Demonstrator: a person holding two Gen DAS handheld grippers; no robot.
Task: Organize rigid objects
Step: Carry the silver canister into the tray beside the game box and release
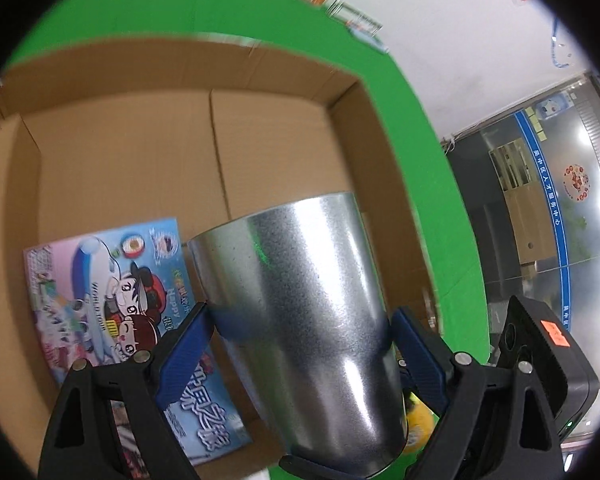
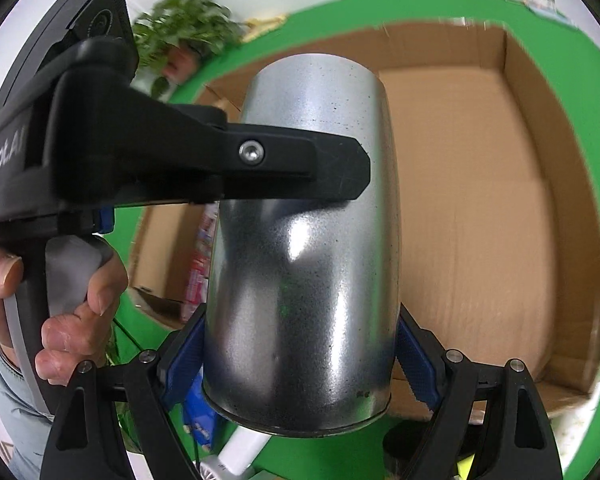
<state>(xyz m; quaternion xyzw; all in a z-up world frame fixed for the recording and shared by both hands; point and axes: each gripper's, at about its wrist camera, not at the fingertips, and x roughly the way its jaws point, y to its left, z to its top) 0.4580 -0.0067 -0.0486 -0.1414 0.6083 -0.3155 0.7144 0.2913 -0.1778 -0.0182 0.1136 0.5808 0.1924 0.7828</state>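
In the left wrist view, item one: a galvanised metal cylinder (image 1: 312, 320), held by our left gripper (image 1: 300, 344), whose blue pads (image 1: 188, 356) press on either flank, jaws spread wide around the body. The cylinder's long axis runs forward along the fingers and out over the cardboard box (image 1: 140, 152) below. Item two, already in the box: a flat cartoon-printed package (image 1: 112, 304), lying on the floor at the left, just beside and partly under the cylinder's line. The box floor ahead and to the right is bare. At the right edge we see part of our right gripper's black body (image 1: 540, 360), close alongside.

In the right wrist view, the same cylinder (image 2: 308, 260) sits between the blue pads (image 2: 184, 356) of our right gripper (image 2: 300, 360), jaws likewise wide and closed on it. Both tools hold one object, from neighbouring sides. We judge the coming move a joint lowering into the bare right portion of the box (image 2: 480, 200), clear of the package.

This view alone shows the left gripper's finger (image 2: 260, 160) laid across the upper cylinder, and the hand (image 2: 60, 300) on its grip. The package shows plainly only in the left view. The cylinder's far end is hidden in both views.
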